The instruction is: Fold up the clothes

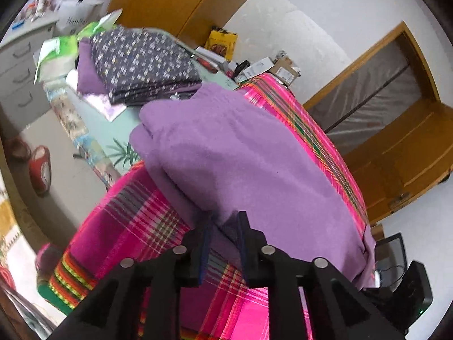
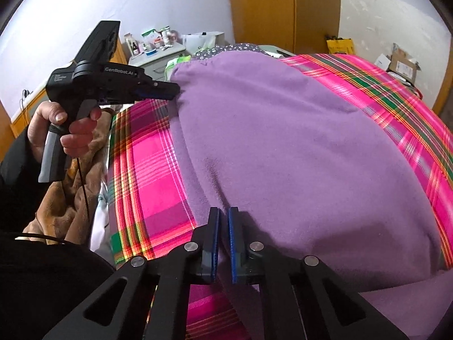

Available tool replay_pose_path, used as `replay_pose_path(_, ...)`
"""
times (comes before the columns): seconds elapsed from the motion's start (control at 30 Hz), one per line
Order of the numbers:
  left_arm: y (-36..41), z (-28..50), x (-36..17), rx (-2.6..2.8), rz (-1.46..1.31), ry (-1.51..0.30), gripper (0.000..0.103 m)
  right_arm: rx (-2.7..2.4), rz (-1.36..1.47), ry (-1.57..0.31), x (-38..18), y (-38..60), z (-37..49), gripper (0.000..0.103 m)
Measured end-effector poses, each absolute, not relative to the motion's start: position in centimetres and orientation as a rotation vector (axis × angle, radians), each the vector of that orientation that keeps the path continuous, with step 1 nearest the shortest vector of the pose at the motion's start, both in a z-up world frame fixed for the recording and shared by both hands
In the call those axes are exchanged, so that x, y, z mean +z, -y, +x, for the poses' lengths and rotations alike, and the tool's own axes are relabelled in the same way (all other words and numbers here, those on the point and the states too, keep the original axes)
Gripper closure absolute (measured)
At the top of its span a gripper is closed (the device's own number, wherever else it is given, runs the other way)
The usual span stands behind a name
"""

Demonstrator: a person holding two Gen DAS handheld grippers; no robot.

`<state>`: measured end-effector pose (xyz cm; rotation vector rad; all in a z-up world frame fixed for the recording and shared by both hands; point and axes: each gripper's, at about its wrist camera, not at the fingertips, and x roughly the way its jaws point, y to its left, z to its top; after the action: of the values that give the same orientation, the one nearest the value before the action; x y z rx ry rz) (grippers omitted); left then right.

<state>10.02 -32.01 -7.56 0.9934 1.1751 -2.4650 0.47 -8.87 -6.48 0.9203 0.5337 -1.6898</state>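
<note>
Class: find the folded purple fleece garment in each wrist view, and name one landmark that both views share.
Left wrist: purple fleece garment fills the centre, running to the lower right.
Right wrist: it fills the centre and right.
Shared landmark: the pink plaid cloth beneath it.

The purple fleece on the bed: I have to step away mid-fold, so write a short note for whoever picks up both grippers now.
Left gripper: jaws part open at the near edge of the purple fleece; whether the pads press on cloth cannot be told.
Right gripper: jaws nearly shut at the fleece's near edge; no cloth clearly shows between them.
The fleece lies folded over, at least two layers, on the pink plaid bedspread.
Folded clothes are stacked further up the bed; a brown garment lies crumpled by the bedside.
Left to do, likely: finish folding the fleece, add it to the stack.
</note>
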Motion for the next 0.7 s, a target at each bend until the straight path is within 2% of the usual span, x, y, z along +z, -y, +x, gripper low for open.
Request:
replay_pose_path(0.23,32.4,9.9,-7.8,-2.420,0.949,-1.253,0.084,-1.695,0.925,-0.524,-6.3,9.1,0.6,0.097)
replay_pose_path(0.27,32.3,9.8,-7.8,-2.421,0.945,-1.245,0.089,-1.695,0.924,-0.522,-6.3,9.0,0.6,0.097)
replay_pose_path(0.3,32.2,9.7,-7.7,-2.427,0.946,-1.228,0.101,-1.696,0.922,-0.521,-6.2,9.0,0.6,0.097)
replay_pose_path(0.53,31.9,11.0,-6.4,-2.466,0.899,-1.176,0.102,-1.677,0.888,-0.517,-5.6,8.5,1.3,0.099)
replay_pose_path(0.7,32.0,11.3,-7.4,-2.445,0.936,-1.182,0.102,-1.642,0.891,-0.530,-6.2,8.6,1.8,0.101)
